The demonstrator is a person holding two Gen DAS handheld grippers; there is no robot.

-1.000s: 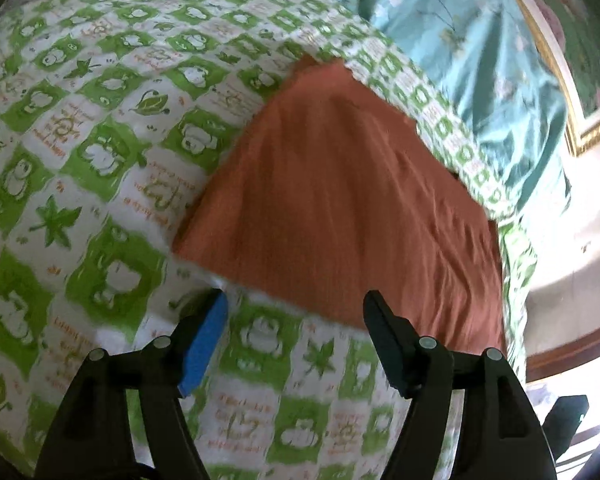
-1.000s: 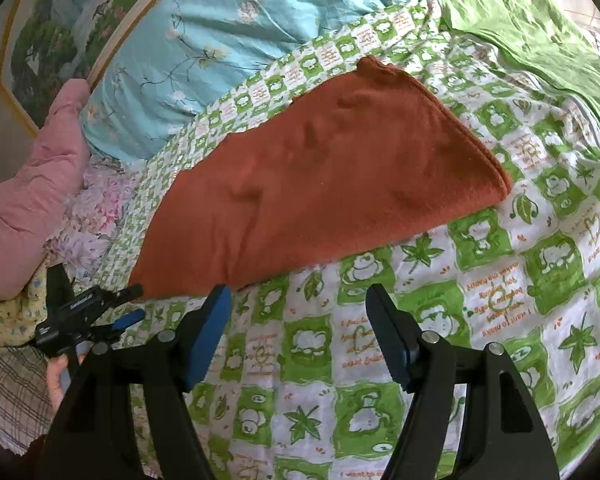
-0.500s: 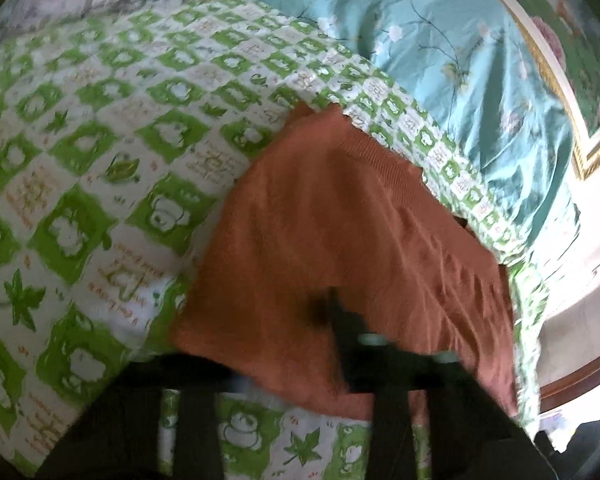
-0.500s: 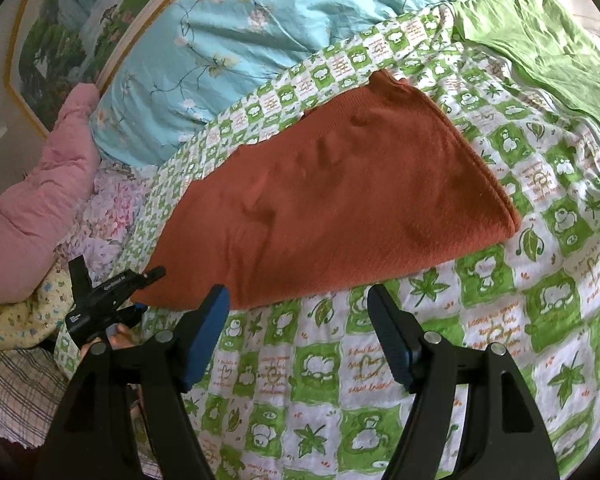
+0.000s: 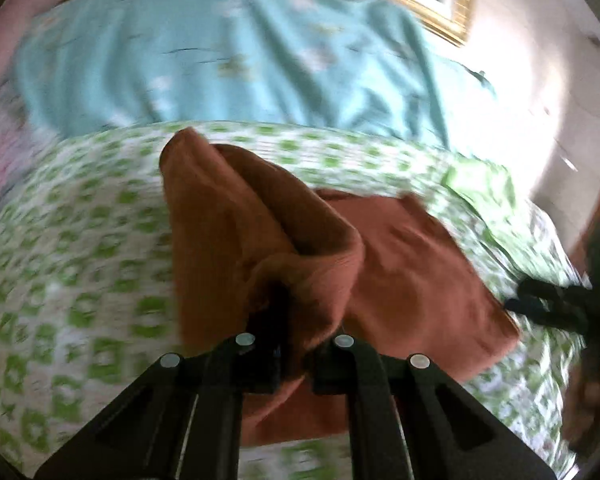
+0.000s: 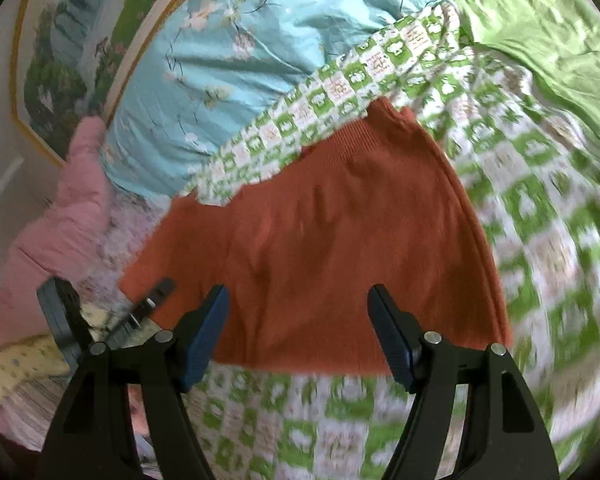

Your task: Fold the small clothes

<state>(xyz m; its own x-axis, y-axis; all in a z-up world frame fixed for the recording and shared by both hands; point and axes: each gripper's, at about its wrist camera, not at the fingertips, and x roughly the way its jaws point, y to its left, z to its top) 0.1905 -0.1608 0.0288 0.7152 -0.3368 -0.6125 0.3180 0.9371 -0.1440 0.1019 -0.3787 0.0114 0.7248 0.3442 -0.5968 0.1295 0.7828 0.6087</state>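
— Where is the garment?

— The rust-orange knit garment (image 6: 320,248) lies on the green-and-white checked bedsheet (image 6: 540,240), spread mostly flat in the right wrist view, with its far edge near the turquoise floral quilt (image 6: 240,40).

— And the left gripper?

— The left gripper (image 5: 296,344) has its fingers drawn close together with a bunch of the garment (image 5: 292,248) pinched between them. That corner is lifted and curled over the rest of the cloth, forming a raised fold. The view is heavily blurred, so the exact edge it holds is hard to make out.

— The right one?

— The right gripper (image 6: 296,332) stands wide apart and holds nothing. Its blue-padded fingers (image 6: 204,340) hover over the near hem of the garment; whether they touch it, I cannot tell.

— Anything else around?

— A pink padded bundle (image 6: 60,220) lies at the left of the right wrist view, a plain green cloth (image 6: 540,40) at the far right of the sheet, and a gold-framed picture (image 6: 72,48) leans behind the quilt. The left gripper (image 6: 112,320) shows dark at the garment's left corner.
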